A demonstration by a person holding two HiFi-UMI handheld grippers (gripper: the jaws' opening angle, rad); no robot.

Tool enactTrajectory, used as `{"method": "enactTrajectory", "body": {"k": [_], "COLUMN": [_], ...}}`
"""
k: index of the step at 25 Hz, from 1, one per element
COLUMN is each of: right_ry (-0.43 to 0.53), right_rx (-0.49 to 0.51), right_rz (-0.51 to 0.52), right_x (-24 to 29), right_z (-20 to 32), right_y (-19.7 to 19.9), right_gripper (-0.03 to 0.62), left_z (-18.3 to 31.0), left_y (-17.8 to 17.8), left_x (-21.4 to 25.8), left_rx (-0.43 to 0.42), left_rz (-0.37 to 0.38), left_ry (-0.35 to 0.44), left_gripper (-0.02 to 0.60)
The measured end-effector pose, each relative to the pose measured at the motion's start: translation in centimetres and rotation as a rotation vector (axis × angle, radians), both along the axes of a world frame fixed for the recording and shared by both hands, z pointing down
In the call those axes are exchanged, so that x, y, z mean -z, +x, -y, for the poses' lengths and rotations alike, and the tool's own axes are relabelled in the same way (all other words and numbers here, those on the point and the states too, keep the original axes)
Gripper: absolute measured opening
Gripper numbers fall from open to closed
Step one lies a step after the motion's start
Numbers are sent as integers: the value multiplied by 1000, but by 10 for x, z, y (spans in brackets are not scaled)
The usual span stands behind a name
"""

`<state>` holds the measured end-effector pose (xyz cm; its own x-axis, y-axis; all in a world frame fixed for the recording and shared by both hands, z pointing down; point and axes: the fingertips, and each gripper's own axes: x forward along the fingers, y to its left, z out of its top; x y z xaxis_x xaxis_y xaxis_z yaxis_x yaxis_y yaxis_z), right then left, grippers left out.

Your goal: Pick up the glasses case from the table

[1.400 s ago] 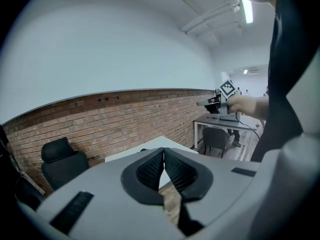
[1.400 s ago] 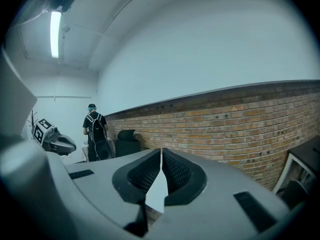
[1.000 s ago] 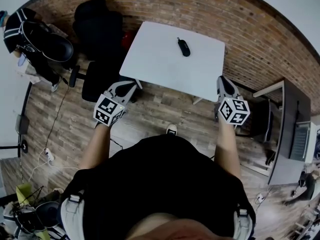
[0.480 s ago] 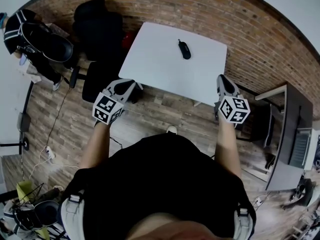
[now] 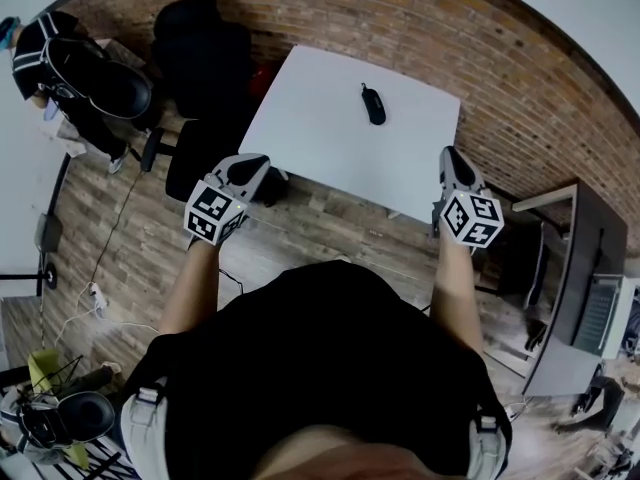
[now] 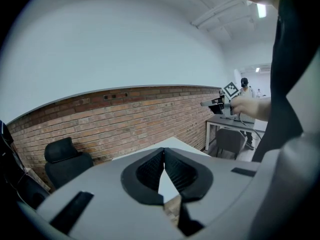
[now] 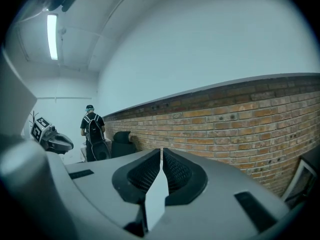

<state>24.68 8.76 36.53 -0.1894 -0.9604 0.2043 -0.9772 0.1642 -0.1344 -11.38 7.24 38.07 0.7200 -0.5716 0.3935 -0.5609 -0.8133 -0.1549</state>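
A black case [image 5: 373, 104] lies toward the far side of a white table [image 5: 320, 133]. The left gripper [image 5: 252, 160] and right gripper [image 5: 452, 154] hover at the near edge, jaws closed on nothing.

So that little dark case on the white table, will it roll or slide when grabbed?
The glasses case looks elongated and rounded, so it may rock or skid on the smooth white table if nudged. It looks small, so probably light. Whether its shell is stiff cannot be told from this far.

White table [image 5: 330, 138], dark glasses case [image 5: 373, 105] on top
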Motion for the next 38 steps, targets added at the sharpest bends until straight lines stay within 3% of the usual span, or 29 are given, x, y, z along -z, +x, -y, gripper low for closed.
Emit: {"method": "enactTrajectory", "body": {"k": [14,30,38], "right_ry": [9,9,7], "right_rx": [47,74,86], "right_rz": [2,0,-7], "right_x": [0,-7,-8], "right_z": [37,61,65], "right_y": [16,48,47], "right_gripper": [17,17,17], "left_z": [21,35,34], "left_y": [8,48,49], "left_x": [3,0,-3], "left_rx": [58,58,66], "left_rz": [16,24,30], "left_ry": [-10,-19,-19], "left_gripper": [9,9,9]}}
